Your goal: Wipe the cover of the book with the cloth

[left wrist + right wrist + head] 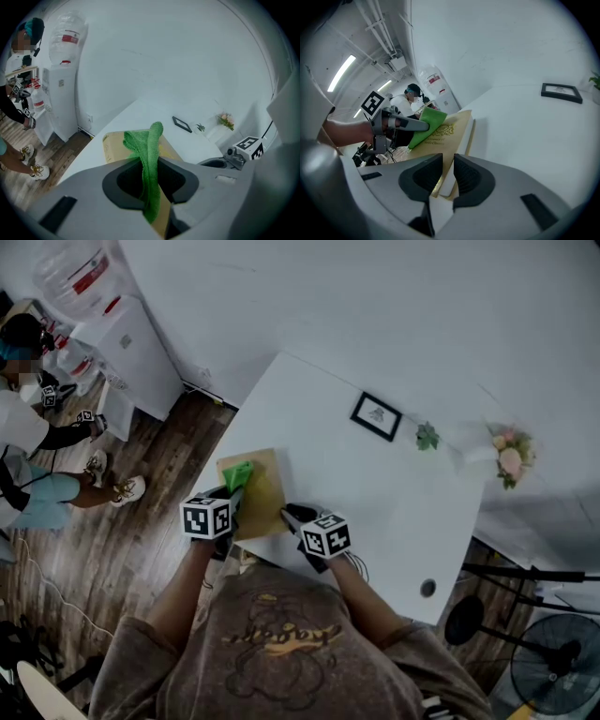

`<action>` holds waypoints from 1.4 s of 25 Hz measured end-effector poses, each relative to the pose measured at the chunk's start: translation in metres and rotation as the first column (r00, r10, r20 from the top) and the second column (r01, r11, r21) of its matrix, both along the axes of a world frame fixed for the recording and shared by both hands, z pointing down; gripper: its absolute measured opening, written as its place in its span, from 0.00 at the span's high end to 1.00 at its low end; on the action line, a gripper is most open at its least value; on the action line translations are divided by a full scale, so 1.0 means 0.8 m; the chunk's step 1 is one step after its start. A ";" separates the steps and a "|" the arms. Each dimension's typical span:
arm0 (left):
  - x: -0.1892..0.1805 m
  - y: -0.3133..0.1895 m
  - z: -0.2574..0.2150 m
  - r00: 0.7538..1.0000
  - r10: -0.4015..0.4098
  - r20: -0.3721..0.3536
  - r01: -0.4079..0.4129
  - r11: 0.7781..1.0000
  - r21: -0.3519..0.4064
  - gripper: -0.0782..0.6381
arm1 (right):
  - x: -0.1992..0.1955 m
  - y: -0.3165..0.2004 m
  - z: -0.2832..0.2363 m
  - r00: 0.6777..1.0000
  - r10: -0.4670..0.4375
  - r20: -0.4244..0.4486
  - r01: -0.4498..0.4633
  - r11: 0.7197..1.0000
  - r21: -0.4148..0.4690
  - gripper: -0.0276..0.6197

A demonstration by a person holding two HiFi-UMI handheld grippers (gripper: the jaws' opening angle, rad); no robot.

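Right gripper view shows the right hand-held gripper [444, 176] clamped on the near corner of the tan book [452, 129]. The last word of the book's gold cover print reads "Classics". The book lies flat on the white desk [375, 493]. The left hand-held gripper [150, 185] pinches the green cloth [151, 140], which rests on the book's far-left cover.

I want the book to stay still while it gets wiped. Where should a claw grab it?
Probably the near edge, coming in from the person's side. The book lies flat on the table, so only its thin edge fits between jaws, and the cloth sits on the far part of the cover. The right claw pinches that edge now.
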State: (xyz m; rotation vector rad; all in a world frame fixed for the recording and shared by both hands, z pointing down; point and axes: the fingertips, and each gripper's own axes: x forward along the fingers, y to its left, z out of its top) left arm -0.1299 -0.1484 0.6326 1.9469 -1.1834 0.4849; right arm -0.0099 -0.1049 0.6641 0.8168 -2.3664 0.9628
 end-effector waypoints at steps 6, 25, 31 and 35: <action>0.013 -0.003 -0.001 1.000 0.028 0.001 -0.028 0.999 -0.017 0.79 | 0.000 0.000 -0.001 1.000 0.011 0.001 -0.011 1.000 0.005 0.84; 0.109 -0.023 -0.005 0.977 0.191 -0.094 -0.195 0.980 -0.030 0.79 | 0.001 0.001 -0.001 1.000 0.030 -0.002 -0.030 0.999 0.013 0.84; 0.144 -0.031 -0.008 0.962 0.223 -0.156 -0.229 0.973 -0.025 0.79 | 0.003 0.002 -0.002 0.999 0.034 0.002 -0.034 0.999 0.015 0.84; 0.164 -0.038 -0.014 0.944 0.211 -0.254 -0.227 0.973 -0.034 0.79 | 0.005 0.004 -0.005 1.000 0.008 0.023 -0.009 1.000 0.022 0.85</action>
